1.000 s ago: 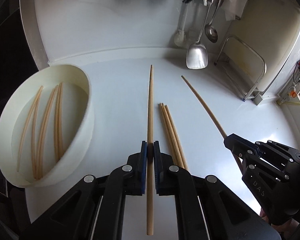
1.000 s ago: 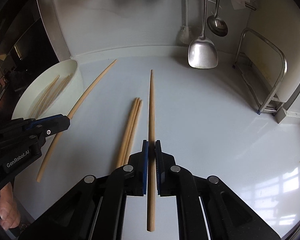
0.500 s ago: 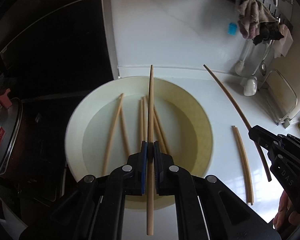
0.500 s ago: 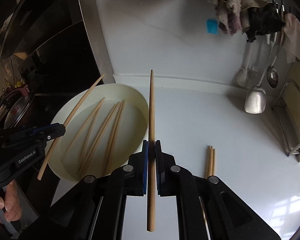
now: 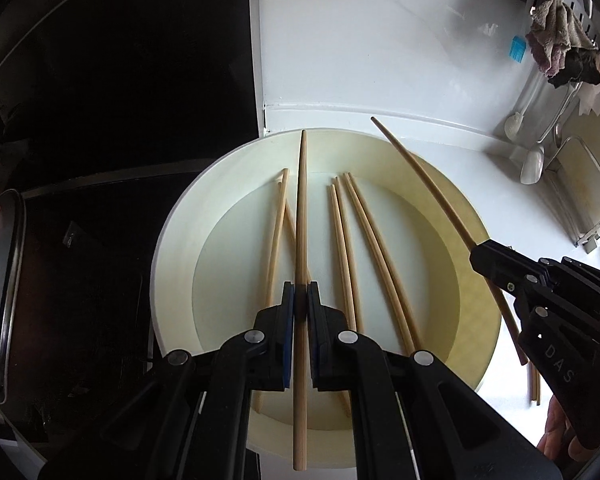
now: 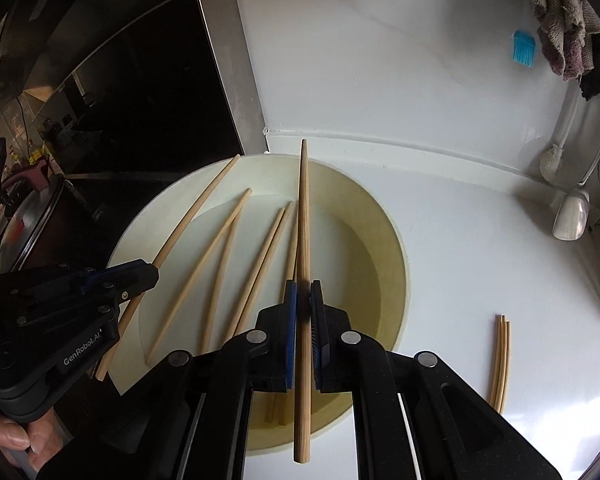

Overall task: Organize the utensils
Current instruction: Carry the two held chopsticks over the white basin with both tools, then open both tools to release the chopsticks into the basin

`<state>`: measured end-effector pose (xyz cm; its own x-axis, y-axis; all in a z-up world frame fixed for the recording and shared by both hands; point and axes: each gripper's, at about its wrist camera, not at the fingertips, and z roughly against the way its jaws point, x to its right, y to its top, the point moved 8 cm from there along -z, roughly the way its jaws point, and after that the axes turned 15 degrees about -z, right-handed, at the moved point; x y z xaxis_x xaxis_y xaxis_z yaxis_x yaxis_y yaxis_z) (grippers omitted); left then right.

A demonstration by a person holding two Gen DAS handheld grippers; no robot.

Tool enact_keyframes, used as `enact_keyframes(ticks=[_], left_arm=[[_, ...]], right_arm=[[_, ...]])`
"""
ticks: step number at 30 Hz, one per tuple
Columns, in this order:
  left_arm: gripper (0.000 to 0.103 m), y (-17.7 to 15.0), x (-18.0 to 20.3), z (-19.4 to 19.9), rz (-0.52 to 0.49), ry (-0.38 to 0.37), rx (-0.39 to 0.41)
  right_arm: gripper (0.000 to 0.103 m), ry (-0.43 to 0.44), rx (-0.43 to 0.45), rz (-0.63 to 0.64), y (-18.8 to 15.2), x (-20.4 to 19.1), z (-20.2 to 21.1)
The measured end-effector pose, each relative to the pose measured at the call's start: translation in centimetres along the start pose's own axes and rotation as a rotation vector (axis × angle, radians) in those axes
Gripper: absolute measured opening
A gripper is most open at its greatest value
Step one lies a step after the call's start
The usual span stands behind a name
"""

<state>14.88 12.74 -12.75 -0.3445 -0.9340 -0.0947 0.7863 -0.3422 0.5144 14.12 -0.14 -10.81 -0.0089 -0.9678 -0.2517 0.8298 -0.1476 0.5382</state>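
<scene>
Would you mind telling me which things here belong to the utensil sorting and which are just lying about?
Job:
- left gripper, chopstick
- right gripper, second chopstick
- bowl, loose chopsticks inside
- counter chopsticks

Lying about:
- hanging cloths
- blue brush
- hanging spatula
- pot

We see loose chopsticks (image 5: 342, 248) lying in the bowl (image 5: 172, 240) on the counter (image 6: 480, 248); three more chopsticks (image 6: 500, 360) lie right of it.
</scene>
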Motion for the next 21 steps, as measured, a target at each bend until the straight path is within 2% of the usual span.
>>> enact_keyframes(ticks=[7, 17, 18, 19, 20, 21], left_arm=[[0.007, 0.3, 0.2, -3.2, -0.010, -0.026, -0.058], [0.008, -0.4, 0.1, -5.6, 0.008, -0.046, -0.125], [0.009, -0.4, 0.0, -5.5, 0.012, -0.041, -0.123], [0.021, -0.4, -0.1, -5.4, 0.016, -0.035, -0.122], [0.029, -0.4, -0.4, -5.3, 0.022, -0.027, -0.119], [0.052, -0.3, -0.8, -5.1, 0.031, -0.016, -0.114]], right_arm=[[0.007, -0.027, -0.103, -0.035, -0.9, 0.3, -3.9], [0.007, -0.035, -0.186, -0.024, -1.5, -0.4, -6.9], [0.009, -0.035, -0.186, -0.023, -1.5, -0.5, -6.8], [0.014, -0.033, -0.183, -0.023, -1.4, -0.6, -6.8], [0.025, -0.037, -0.178, -0.021, -1.4, -0.5, -6.6], [0.031, -0.040, -0.165, -0.018, -1.2, -0.3, -6.3]])
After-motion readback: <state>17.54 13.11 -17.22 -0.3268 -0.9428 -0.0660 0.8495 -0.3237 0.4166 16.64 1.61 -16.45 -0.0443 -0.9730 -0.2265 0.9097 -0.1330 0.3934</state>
